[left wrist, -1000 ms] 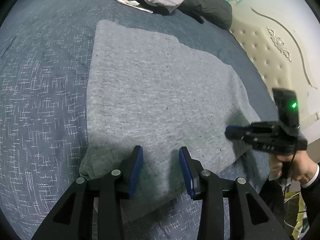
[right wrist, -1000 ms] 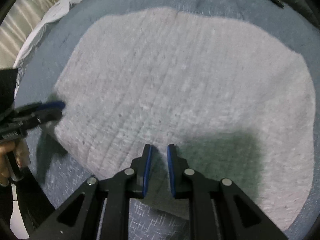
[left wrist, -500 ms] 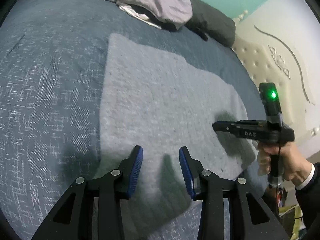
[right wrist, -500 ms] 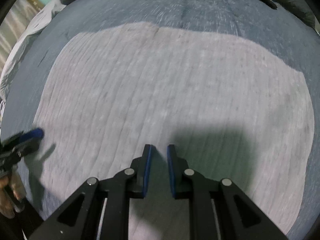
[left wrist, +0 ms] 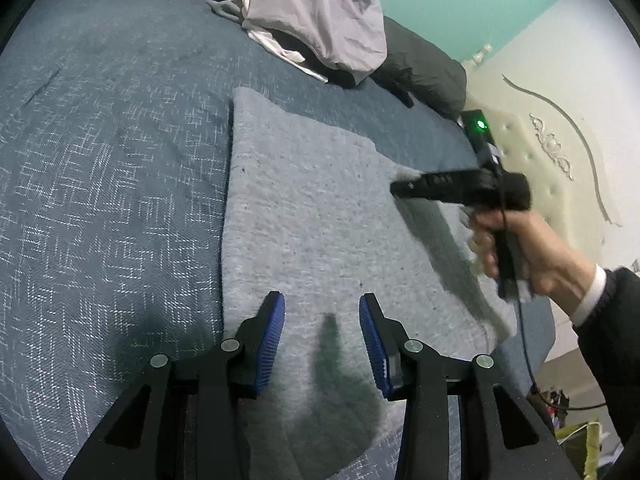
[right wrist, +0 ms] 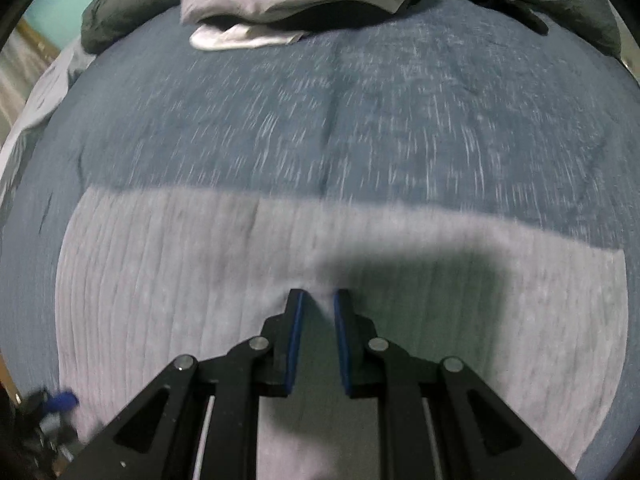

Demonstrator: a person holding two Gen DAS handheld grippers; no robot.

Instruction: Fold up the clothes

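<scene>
**Two grippers poised over a folded grey garment on a blue bed**

The left gripper [left wrist: 322, 344] hangs with its blue-padded fingers spread well apart, holding nothing, above the near end of a light grey garment [left wrist: 312, 216]. The right gripper [right wrist: 318, 340] shows only a narrow gap between its fingers, with nothing caught in it, over the near middle of the same cloth; in the left wrist view it reaches in from the right, gripped by the person's right hand [left wrist: 516, 240] in a dark sleeve with a white cuff, a green light glowing on top.

The garment lies flat as a broad, roughly rectangular panel of soft, fuzzy knit with faint lengthwise ribbing, its left edge straight and its far edge stepped. Both tools throw dark shadows on it. It rests on a bed [left wrist: 100, 184] covered in blue fabric flecked with white.

At the far side sits a heap of clothes [left wrist: 320, 20], pale lilac over white, against a dark pillow [left wrist: 424, 68]. A cream tufted headboard [left wrist: 532, 160] stands at far right.
</scene>
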